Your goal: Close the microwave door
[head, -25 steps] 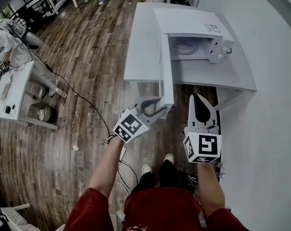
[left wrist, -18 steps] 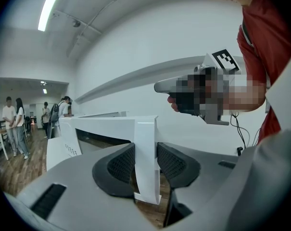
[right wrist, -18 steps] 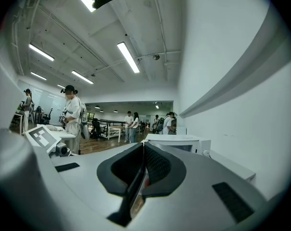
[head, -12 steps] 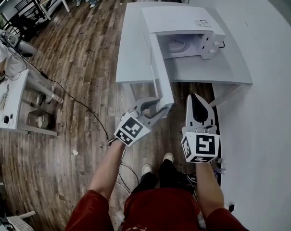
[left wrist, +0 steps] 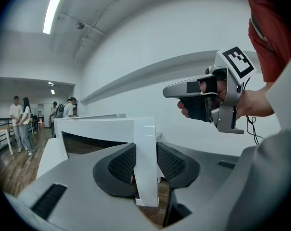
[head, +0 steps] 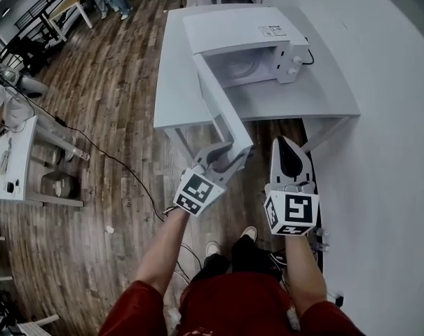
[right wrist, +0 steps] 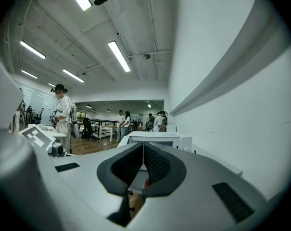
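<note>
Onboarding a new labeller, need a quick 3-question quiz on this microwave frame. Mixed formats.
1. True or false: the microwave door is fully shut.
2. Which gripper has the door's free edge between its jaws? A) left B) right C) neither
3. Fill in: the microwave stands on a white ____.

Key
1. False. It stands open.
2. A, the left gripper. Its jaws are closing with that edge between them.
3. table
</note>
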The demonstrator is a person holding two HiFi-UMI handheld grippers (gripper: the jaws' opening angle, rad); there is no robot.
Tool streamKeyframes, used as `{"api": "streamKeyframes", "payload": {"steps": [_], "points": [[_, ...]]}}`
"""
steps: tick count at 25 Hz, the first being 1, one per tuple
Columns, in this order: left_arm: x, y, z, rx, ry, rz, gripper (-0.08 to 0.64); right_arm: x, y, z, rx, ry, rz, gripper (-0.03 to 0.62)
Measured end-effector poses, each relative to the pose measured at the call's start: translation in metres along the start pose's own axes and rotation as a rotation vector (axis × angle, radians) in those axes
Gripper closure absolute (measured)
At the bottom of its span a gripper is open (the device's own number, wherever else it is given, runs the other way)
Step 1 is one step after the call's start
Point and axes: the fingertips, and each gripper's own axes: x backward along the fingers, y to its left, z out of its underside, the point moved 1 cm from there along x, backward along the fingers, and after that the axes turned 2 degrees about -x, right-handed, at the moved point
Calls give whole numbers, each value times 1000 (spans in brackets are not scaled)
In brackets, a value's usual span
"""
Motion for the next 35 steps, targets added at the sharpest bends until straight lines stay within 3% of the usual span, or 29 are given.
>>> {"api": "streamKeyframes", "payload": {"steps": [21,35], "points": [[-92,-9,-20,68,9,-250,407,-6,-102,11,-8,-20,-39,565],[-156,1,-32,100,-8,-348,408,-24,-161,21,-1,-11,16,565]]}}
